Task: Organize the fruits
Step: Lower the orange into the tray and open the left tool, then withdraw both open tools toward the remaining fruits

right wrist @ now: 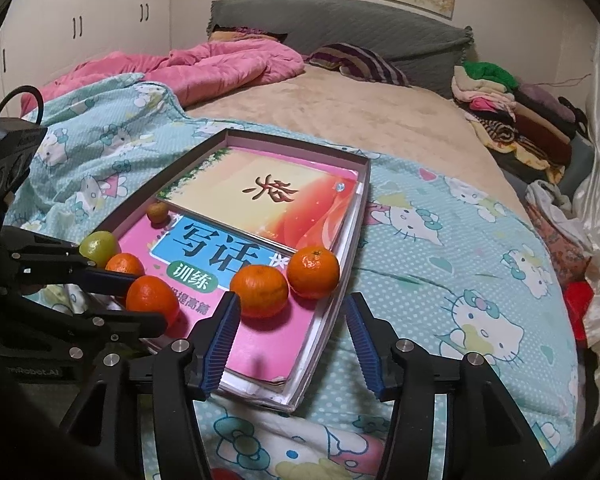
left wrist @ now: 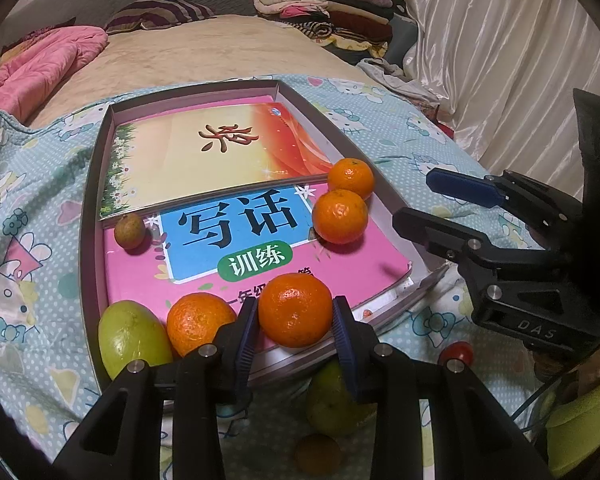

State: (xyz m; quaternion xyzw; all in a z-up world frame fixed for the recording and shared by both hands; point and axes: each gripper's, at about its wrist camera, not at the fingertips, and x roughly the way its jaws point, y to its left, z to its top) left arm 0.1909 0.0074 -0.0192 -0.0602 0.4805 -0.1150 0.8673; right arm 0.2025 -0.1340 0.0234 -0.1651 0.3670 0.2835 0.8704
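Fruits lie in and around a shallow grey tray (left wrist: 96, 184) that rests on a pale blue cartoon-print blanket (left wrist: 40, 208) spread over the bed (left wrist: 204, 52), filling the middle of both views. Inside the tray, a pink workbook (left wrist: 352, 268) with a blue title panel lies under a yellow-and-orange booklet (left wrist: 180, 160) toward the upper part of the frame. In the left wrist view, a green fruit (left wrist: 130, 336) sits in the tray's lower left corner, touching an orange (left wrist: 194, 320) just to its right. The left gripper (left wrist: 296, 328) pinches a second orange (left wrist: 294, 308) at the tray's lower edge, its blue pads pressed against both sides of the fruit. Two more oranges touch each other at the tray's right rim: the nearer one (left wrist: 340, 216) on the pink workbook, the farther one (left wrist: 350, 178) just above it in the frame. A small brownish fruit (left wrist: 129, 231) lies at the left of the tray, beside the booklet's lower edge. Outside the tray, at the bottom of the frame, a greenish fruit (left wrist: 332, 400) lies on the blanket beneath the left gripper, with a small red fruit (left wrist: 456, 352) to its right. The right gripper (right wrist: 292, 328) hovers with its jaws spread and nothing between them, just below the nearer of the paired oranges in its own view. A pile of folded clothes (left wrist: 324, 12) sits at the upper right.
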